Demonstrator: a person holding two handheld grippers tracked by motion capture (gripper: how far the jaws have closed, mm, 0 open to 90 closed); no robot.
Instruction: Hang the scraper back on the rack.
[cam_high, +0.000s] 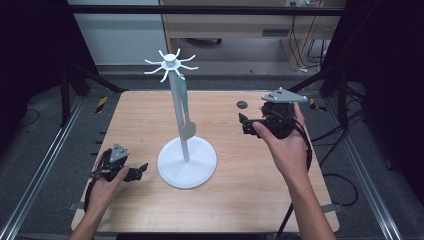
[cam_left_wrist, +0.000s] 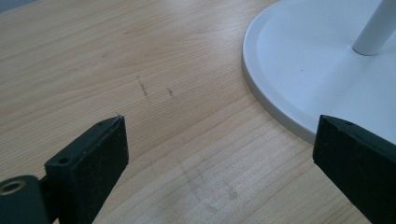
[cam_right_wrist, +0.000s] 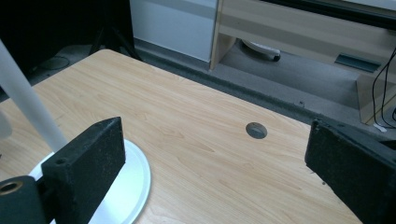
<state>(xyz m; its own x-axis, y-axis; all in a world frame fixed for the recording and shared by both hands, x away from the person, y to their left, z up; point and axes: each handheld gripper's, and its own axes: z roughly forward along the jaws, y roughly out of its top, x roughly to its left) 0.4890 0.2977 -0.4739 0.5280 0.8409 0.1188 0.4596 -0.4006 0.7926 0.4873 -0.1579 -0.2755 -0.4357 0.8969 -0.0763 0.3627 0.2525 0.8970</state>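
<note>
A white stand (cam_high: 179, 115) with a round base (cam_high: 187, 162) and a ring of hooks (cam_high: 171, 62) on top rises at mid-table. A utensil (cam_high: 186, 112) with a green handle and a grey head hangs from one hook, close along the pole. My left gripper (cam_high: 141, 171) rests low at the table's front left, open and holding nothing, pointing at the base (cam_left_wrist: 317, 70); its jaws (cam_left_wrist: 219, 144) stand wide apart over bare wood. My right gripper (cam_high: 243, 125) is held up to the right of the stand, open and holding nothing, with the pole (cam_right_wrist: 28, 107) at its left.
The wooden table (cam_high: 240, 200) has a small dark round hole (cam_high: 242, 104) near its far edge, which also appears ahead of my right gripper (cam_right_wrist: 256, 130). Black frame bars and metal rails flank the table. Cables trail off at the right.
</note>
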